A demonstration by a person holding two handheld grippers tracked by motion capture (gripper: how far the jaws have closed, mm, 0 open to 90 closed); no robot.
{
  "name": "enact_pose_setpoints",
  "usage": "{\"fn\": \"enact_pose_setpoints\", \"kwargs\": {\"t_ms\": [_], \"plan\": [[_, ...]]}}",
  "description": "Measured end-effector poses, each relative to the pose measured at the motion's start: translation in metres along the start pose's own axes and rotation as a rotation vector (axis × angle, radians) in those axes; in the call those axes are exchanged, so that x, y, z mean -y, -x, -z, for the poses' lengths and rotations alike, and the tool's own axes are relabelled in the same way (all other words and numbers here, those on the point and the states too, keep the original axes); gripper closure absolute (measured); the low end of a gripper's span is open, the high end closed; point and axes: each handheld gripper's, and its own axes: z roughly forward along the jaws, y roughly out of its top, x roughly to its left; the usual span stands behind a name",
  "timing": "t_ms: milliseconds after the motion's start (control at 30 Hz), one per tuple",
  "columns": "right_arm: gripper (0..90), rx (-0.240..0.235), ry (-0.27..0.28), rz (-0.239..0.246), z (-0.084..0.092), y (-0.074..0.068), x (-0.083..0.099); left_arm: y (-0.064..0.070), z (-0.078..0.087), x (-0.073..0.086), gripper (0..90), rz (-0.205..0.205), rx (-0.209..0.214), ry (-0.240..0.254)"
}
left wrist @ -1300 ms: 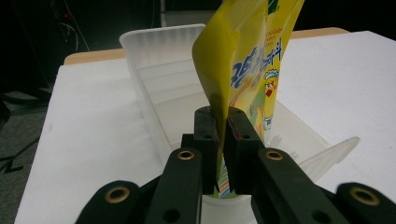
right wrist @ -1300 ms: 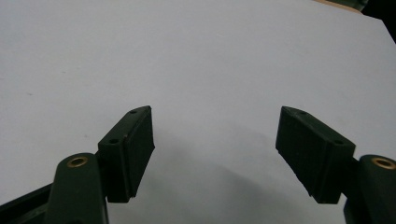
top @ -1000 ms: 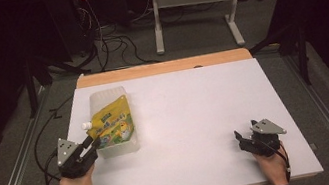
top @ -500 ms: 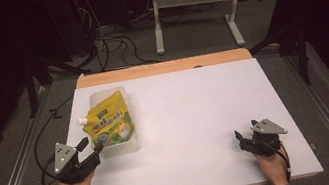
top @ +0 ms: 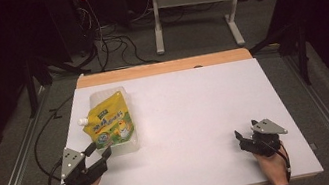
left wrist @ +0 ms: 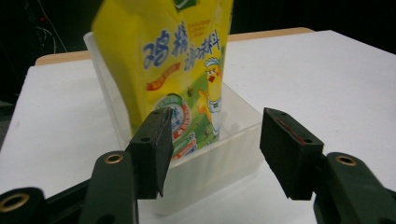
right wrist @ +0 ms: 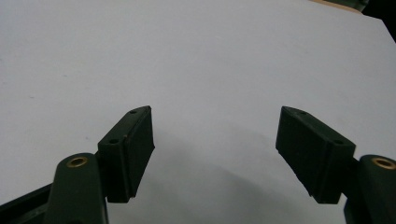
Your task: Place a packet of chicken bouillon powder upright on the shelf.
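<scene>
tabletop (top: pixel 197 117) white | clear bin (top: pixel 128 146) near-left w/ yellow pouch (top: pixel 109 123) lying in it | L gripper (top: pixel 100 154) just short of bin, jaws just been opening, spread, nothing between | R gripper (top: pixel 242 136) near-right, spread, holding nothing

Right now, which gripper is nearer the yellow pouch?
Left. The left gripper sits open just short of the yellow pouch in its clear tub; the right gripper rests far across the table.

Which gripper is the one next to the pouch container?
The left gripper, jaws open just short of the clear container; the right gripper sits over bare table.
</scene>
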Motion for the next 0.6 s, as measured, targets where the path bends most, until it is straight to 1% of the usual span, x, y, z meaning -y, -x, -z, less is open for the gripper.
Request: {"fn": "enact_pose_setpoints", "kwargs": {"t_ms": [100, 300, 433, 500, 600], "plan": [[28.0, 0.001, 0.000, 0.001, 0.000, 0.000, 0.000, 0.005, -0.003, 0.002, 43.7, 0.005, 0.015, -0.005], [28.1, 0.001, -0.001, -0.004, 0.000, 0.000, 0.000, 0.014, -0.008, 0.003, 42.3, -0.005, 0.044, -0.021], [28.1, 0.000, 0.000, 0.000, 0.000, 0.000, 0.000, 0.018, -0.010, 0.005, 41.9, -0.001, 0.055, -0.020], [28.2, -0.001, 0.000, -0.008, 0.000, 0.000, 0.000, 0.023, -0.013, 0.006, 41.4, -0.001, 0.068, -0.032], [28.4, -0.002, 0.002, -0.008, 0.000, 0.000, 0.000, 0.026, -0.014, 0.006, 41.0, -0.003, 0.080, -0.030]]}}
